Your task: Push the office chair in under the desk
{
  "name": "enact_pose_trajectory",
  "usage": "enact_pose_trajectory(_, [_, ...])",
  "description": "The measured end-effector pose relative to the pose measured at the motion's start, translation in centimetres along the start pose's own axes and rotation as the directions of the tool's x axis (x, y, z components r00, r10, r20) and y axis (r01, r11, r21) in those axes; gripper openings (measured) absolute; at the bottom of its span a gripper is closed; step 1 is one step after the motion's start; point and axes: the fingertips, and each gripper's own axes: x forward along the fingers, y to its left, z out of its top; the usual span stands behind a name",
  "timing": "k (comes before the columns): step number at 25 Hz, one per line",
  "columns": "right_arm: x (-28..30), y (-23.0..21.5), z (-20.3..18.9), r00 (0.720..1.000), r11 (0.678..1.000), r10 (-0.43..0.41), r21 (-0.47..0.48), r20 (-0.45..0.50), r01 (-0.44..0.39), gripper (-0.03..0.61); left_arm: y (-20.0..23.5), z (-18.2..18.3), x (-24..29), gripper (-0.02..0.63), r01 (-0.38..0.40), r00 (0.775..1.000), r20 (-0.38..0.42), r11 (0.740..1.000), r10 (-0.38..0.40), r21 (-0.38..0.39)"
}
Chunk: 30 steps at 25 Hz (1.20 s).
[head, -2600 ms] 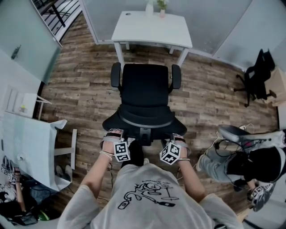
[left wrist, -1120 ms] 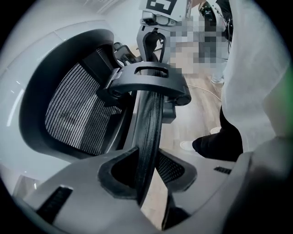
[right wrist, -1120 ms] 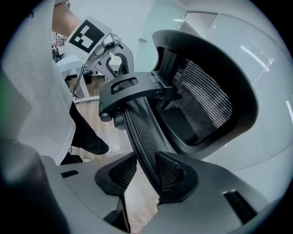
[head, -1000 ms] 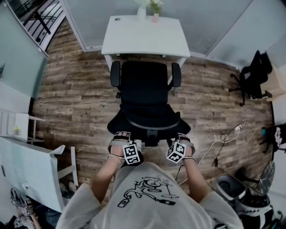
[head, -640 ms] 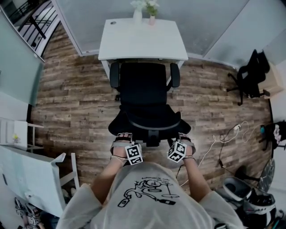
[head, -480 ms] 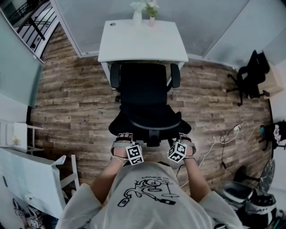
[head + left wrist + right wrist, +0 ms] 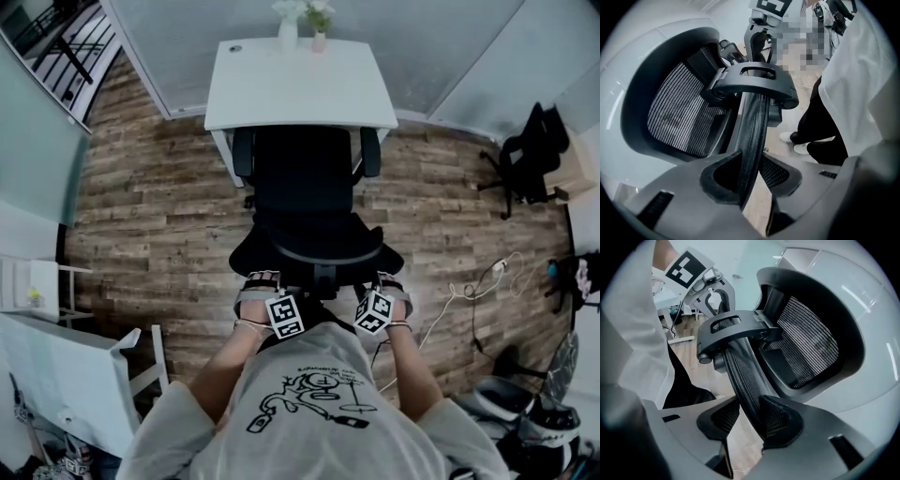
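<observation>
while i stand behind the black office chair [image 7: 305,178], my left gripper [image 7: 751,172] is clamped on the mesh-covered top edge of its backrest [image 7: 754,122], the edge running straight down between the two pads. my right gripper [image 7: 749,420] is clamped on the same edge further along, the strip lying hard against its right-hand pad. from the head view both grippers sit side by side at the near rim of the backrest, one to each side of its middle bracket [image 7: 323,274], with my forearms reaching down to them.

the chair faces the white desk [image 7: 300,89], which stands against the far wall. the front of the seat meets the desk's near edge, and the two armrests [image 7: 243,153] lie just beside the desk's legs. the rest of the seat and the whole backrest are out over the wooden floor [image 7: 150,206] on my side.

on the far edge of the desktop stand two small vases [image 7: 288,36] with plants. off to the right, well apart from the desk, is a second black chair [image 7: 525,155], and a pale cable [image 7: 469,300] trails across the boards.
</observation>
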Motion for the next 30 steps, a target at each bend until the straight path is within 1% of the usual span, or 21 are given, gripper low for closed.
enact_pose_trajectory(8, [0.8,-1.6,-0.2,1.0,1.0,0.009,-0.01,0.022,-0.008,0.166,1.1,0.8,0.8,0.124,0.004,1.0,-0.002,1.0,-0.004,-0.014])
enact_pose_trajectory(17, [1.8,-3.2,0.4,0.999,1.0,0.017,-0.02,0.037,-0.016,0.166,2.5,0.8,1.5,0.124,0.016,1.0,-0.011,0.999,-0.017,-0.029])
enact_pose_trajectory(22, [2.4,-4.8,0.7,0.999,0.999,0.027,-0.023,0.039,-0.026,0.167,4.0,1.2,2.0,0.124,0.029,0.999,-0.015,0.999,-0.03,-0.038])
enact_pose_trajectory(30, [4.0,-7.9,1.1,0.999,0.999,0.035,-0.01,0.027,-0.035,0.167,6.7,1.8,3.6,0.124,0.016,1.0,-0.004,0.999,-0.016,-0.03])
